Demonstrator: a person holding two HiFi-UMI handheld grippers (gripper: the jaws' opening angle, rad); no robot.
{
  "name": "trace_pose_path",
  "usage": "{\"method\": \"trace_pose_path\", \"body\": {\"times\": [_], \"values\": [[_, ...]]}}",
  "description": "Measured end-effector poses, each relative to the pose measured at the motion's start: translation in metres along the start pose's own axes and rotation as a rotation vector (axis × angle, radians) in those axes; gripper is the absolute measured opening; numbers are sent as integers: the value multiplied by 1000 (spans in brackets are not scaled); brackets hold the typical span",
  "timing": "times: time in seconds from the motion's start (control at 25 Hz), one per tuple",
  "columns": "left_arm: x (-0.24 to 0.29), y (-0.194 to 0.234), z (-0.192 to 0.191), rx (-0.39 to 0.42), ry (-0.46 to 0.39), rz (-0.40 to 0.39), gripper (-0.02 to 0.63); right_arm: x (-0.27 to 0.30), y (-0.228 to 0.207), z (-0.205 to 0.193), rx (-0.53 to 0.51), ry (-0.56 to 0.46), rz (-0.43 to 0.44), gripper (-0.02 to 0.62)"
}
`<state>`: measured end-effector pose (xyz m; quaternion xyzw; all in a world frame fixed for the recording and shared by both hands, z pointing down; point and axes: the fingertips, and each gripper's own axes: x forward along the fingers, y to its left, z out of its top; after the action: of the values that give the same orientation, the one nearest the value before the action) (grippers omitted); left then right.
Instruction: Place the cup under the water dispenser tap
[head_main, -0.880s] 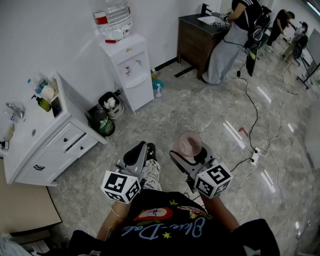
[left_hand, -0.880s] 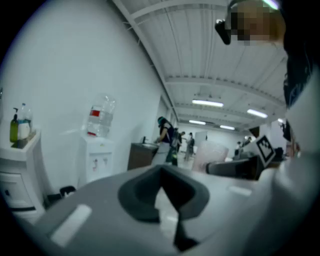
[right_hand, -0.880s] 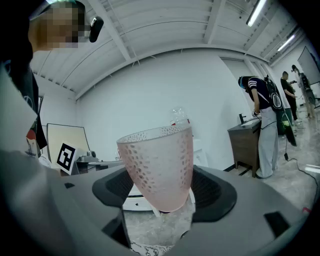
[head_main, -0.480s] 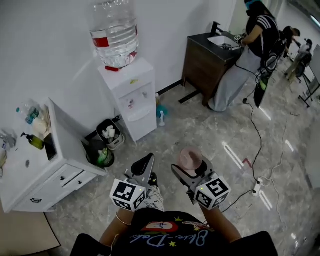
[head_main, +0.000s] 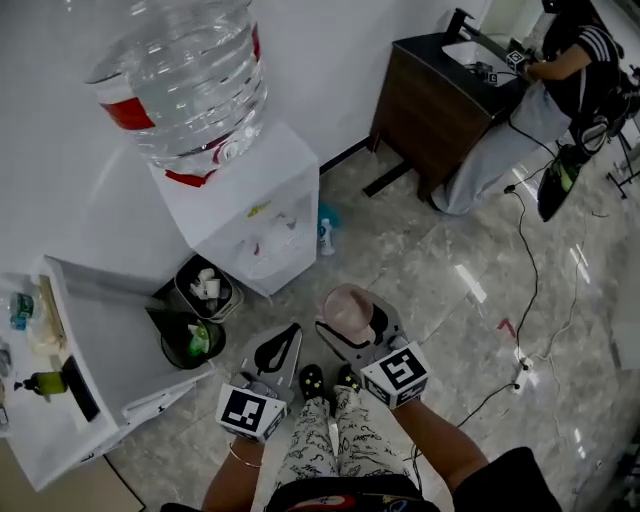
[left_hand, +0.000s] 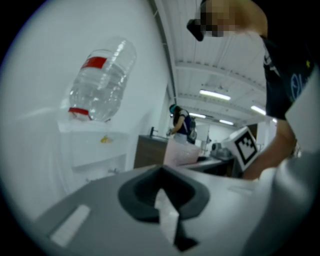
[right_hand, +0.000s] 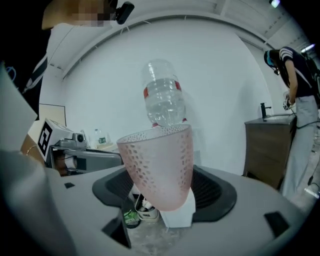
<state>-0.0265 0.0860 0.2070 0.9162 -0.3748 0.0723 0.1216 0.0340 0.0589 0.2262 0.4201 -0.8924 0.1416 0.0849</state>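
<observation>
A white water dispenser (head_main: 268, 205) stands against the wall with a clear bottle (head_main: 186, 80) upside down on top. Its taps sit in a recess (head_main: 268, 238) on the front. My right gripper (head_main: 350, 325) is shut on a frosted pink dotted cup (head_main: 349, 308), held upright above the floor, short of the dispenser. In the right gripper view the cup (right_hand: 160, 167) fills the space between the jaws, with the bottle (right_hand: 164, 100) behind it. My left gripper (head_main: 279, 347) hangs beside it, shut and holding nothing. From the left gripper view, the dispenser (left_hand: 95, 147) lies ahead to the left.
Two small bins (head_main: 203, 290) (head_main: 189, 340) stand left of the dispenser, next to a white cabinet (head_main: 70, 390). A spray bottle (head_main: 327, 228) stands at the dispenser's right. A dark wooden cabinet (head_main: 440, 95) and a person (head_main: 545, 100) are at the far right. Cables (head_main: 527, 290) trail over the marble floor.
The person has walked closer to the dispenser, which now looms much larger at upper left. Both grippers moved forward with them; the cup stays in the right jaws.
</observation>
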Motion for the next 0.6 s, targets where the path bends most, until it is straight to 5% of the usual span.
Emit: {"method": "trace_pose_path", "body": {"times": [0.4,0.6], "values": [[67,78,-158,-191,84,122,-2,171,-101,-164,-15,55,-41,336],[71,99,-197,-239,115,169,-2,232,-125,-202,-45,42,-30,336]]}}
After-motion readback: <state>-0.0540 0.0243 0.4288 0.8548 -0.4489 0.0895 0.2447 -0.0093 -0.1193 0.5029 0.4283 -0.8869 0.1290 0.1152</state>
